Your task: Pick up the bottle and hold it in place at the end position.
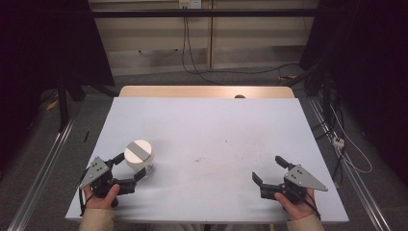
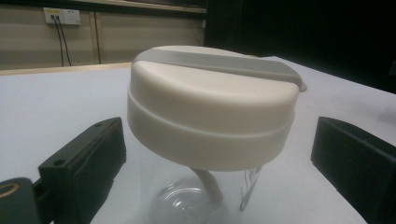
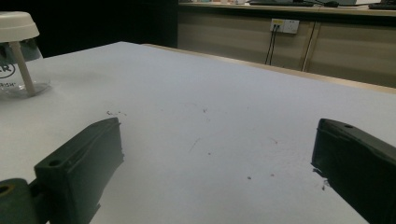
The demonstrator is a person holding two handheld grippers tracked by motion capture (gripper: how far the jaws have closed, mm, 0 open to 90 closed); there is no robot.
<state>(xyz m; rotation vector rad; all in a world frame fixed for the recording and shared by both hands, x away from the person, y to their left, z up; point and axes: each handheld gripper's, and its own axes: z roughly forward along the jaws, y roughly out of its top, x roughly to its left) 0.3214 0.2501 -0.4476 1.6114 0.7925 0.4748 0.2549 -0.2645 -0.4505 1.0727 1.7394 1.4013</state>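
Observation:
A clear glass jar with a cream lid (image 1: 139, 153) crossed by a grey strip stands upright on the white table (image 1: 207, 120), near its front left. My left gripper (image 1: 129, 166) is open, one jaw on each side of the jar. In the left gripper view the lid (image 2: 212, 100) sits close up between the black jaws of the left gripper (image 2: 217, 137), with a gap on both sides. Inside the glass a white tube hangs from the lid. My right gripper (image 1: 269, 169) stands open near the front right with nothing between its jaws. From the right gripper (image 3: 217, 140), the jar (image 3: 18, 51) shows far off at the upper left.
A bare wooden strip (image 1: 207, 91) runs along the table's far edge. Small dark specks (image 1: 226, 154) mark the tabletop's middle. Metal rails (image 1: 43, 168) flank the table on the floor, and cables (image 1: 346, 149) lie at the right and behind.

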